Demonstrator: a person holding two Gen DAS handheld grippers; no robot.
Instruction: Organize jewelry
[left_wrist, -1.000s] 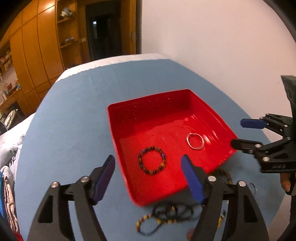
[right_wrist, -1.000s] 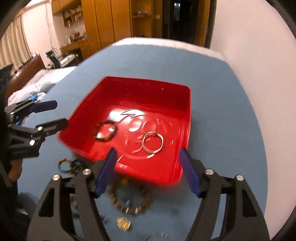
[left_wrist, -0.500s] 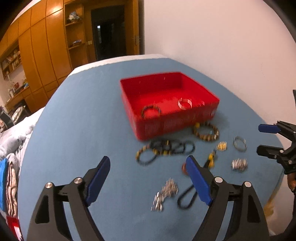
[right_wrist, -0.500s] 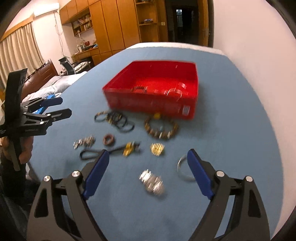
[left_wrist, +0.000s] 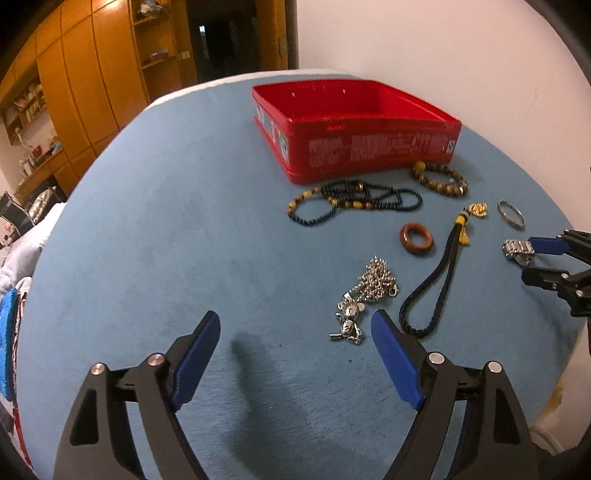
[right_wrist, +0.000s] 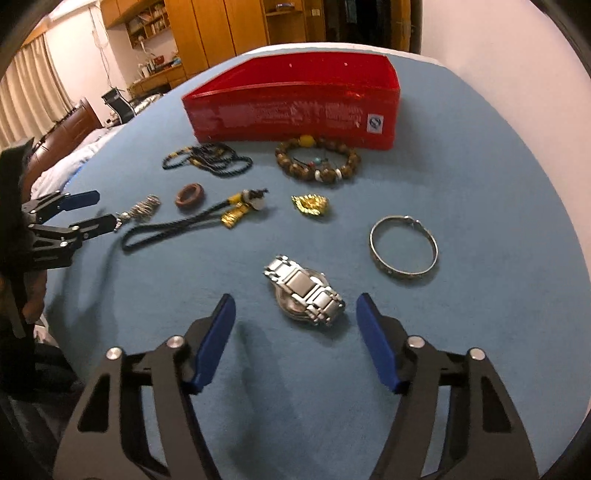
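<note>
Jewelry lies loose on the blue tabletop (right_wrist: 461, 155) in front of the red tin (right_wrist: 295, 110): steel watch (right_wrist: 304, 293) nearest, silver bangle (right_wrist: 404, 248) to its right, brown bead bracelet (right_wrist: 317, 160) touching the tin's wall, gold charm (right_wrist: 311, 204), wooden ring (left_wrist: 416, 237), black cord with yellow tassel (left_wrist: 432, 284), ball chain with bear pendant (left_wrist: 364, 299). Right gripper (right_wrist: 295, 326) closing, watch just ahead of its tips, pads not touching it. Left gripper (left_wrist: 295, 345) spread wide, holding nothing, pendant beside its right finger.

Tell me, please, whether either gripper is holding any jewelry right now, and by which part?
Nothing is held. The left gripper is open over bare cloth; the right gripper is closing, with the watch just ahead, untouched.
</note>
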